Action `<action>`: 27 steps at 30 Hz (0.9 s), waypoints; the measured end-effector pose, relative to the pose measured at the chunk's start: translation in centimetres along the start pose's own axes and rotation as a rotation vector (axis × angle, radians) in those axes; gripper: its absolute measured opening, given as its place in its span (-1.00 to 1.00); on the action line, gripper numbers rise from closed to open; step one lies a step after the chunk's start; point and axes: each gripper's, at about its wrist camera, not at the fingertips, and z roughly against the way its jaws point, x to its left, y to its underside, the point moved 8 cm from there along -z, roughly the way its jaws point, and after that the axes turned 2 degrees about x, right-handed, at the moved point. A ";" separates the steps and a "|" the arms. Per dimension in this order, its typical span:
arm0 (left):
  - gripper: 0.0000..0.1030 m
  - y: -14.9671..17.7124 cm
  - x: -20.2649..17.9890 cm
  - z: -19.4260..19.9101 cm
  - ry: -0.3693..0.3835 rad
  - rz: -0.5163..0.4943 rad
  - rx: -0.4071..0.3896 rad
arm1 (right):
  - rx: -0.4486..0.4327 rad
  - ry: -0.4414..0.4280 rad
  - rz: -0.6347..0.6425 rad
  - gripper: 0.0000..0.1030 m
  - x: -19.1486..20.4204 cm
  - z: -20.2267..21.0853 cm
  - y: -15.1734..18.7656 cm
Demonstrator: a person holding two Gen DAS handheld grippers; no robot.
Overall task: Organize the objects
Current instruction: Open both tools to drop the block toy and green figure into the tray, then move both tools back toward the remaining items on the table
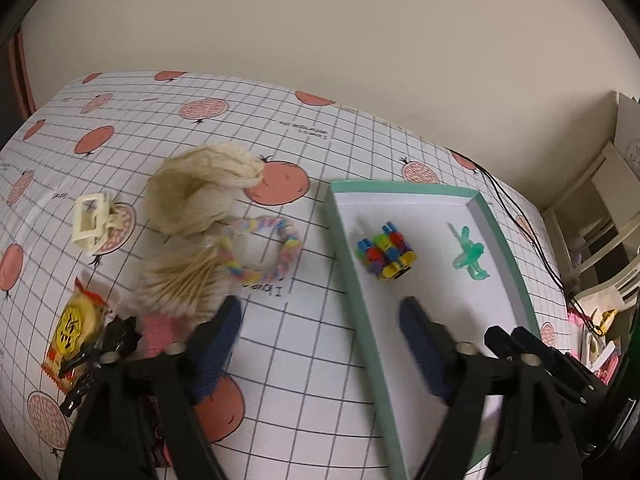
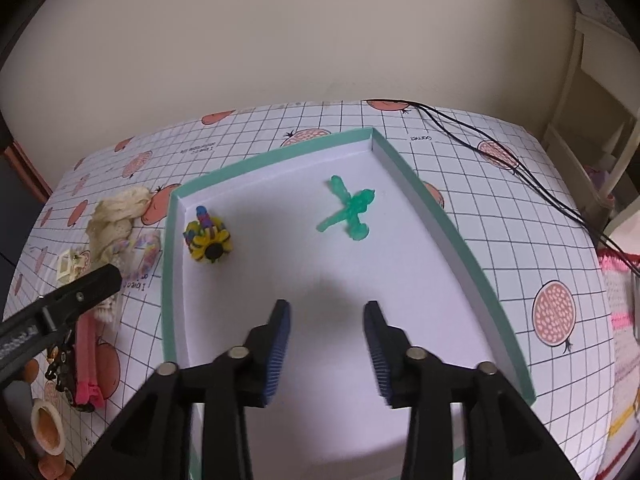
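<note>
1. At the far left of the table [image 1: 304, 360], a snack packet [image 1: 74, 330] lies near a cream clip [image 1: 91, 221].
2. Your left gripper [image 1: 320, 312] has its fingers wide apart, empty, straddling the tray's near-left rim.
3. Just beyond its left finger lie a bundle of swabs [image 1: 180, 286], a pastel braid [image 1: 276, 250] and a cream cloth [image 1: 200, 188].
4. The green-rimmed tray [image 2: 472, 236] holds a toy tank [image 2: 208, 236] at its left and a green figure [image 2: 348, 210] to the right, well apart.
5. Your right gripper [image 2: 327, 308] hovers over the tray's bare floor, fingers parted and empty.
</note>
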 end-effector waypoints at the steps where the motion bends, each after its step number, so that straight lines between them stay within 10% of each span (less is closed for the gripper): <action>1: 0.65 0.3 0.2 0.0 -0.004 -0.003 -0.006 | 0.003 0.002 0.004 0.07 0.0 -0.1 0.2; 16: 1.00 0.4 2.6 -0.2 -0.046 0.052 -0.042 | -0.010 -0.020 -0.011 0.97 0.3 -0.3 0.6; 27: 1.00 0.4 3.1 -0.2 -0.047 0.069 -0.049 | -0.017 -0.011 -0.040 1.00 -0.2 -0.4 0.7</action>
